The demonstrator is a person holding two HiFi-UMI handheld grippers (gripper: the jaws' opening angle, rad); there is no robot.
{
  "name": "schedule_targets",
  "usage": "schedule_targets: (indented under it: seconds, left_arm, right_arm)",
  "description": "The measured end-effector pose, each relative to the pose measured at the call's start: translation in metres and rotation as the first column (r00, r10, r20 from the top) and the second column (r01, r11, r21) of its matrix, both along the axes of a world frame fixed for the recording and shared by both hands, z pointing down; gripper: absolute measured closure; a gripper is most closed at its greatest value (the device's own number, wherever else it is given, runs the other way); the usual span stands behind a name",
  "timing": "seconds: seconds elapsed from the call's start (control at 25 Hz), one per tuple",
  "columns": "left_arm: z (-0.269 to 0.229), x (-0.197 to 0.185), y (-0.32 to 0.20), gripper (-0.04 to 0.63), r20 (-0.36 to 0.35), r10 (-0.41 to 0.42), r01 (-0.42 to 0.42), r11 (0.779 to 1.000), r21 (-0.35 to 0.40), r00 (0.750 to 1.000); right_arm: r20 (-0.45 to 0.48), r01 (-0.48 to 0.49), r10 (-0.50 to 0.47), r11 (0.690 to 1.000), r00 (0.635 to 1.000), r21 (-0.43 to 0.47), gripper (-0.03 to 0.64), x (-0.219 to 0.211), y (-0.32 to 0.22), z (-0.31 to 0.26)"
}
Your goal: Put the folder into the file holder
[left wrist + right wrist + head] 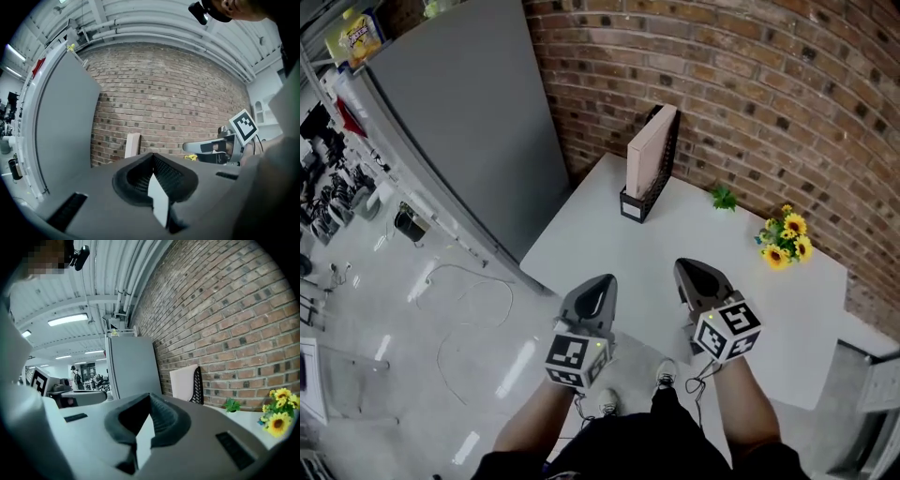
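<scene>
A pale beige folder (649, 148) stands upright inside the black mesh file holder (661, 178) at the far left corner of the white table (675, 244), against the brick wall. The folder (132, 145) also shows far ahead in the left gripper view, and the folder (183, 380) with the holder (198, 385) in the right gripper view. My left gripper (592, 298) hovers at the table's near edge, shut and empty. Beside it my right gripper (698, 278) is also shut with nothing in it. Both are well short of the holder.
A small green plant (724, 198) and a bunch of yellow sunflowers (786, 239) sit on the table by the wall at the right. A tall grey panel (469, 122) stands left of the table. Cables lie on the floor (450, 319).
</scene>
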State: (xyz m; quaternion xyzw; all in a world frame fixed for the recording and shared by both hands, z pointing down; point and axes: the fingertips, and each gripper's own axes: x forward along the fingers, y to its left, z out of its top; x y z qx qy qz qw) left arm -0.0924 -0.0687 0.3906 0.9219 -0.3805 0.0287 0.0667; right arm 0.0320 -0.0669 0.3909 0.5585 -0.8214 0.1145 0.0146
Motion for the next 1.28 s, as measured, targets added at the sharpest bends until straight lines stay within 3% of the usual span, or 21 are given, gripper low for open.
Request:
schedule_targets:
  seconds: [0.56, 1.28]
  left_arm:
    - [-0.001, -0.016, 0.044, 0.589, -0.022, 0.2, -0.199, 0.98, 0.008, 0.98]
    - [0.002, -0.003, 0.061, 0.589, -0.032, 0.228, -0.228, 0.974, 0.008, 0.973]
  right_arm:
    - [-0.03, -0.208, 0.208, 0.978, 0.978, 0.003, 0.614, -0.014, 0.074, -0.004]
    - [-0.037, -0.232, 0.232, 0.973, 0.972, 0.003, 0.614, -0.003, 0.097, -0.003]
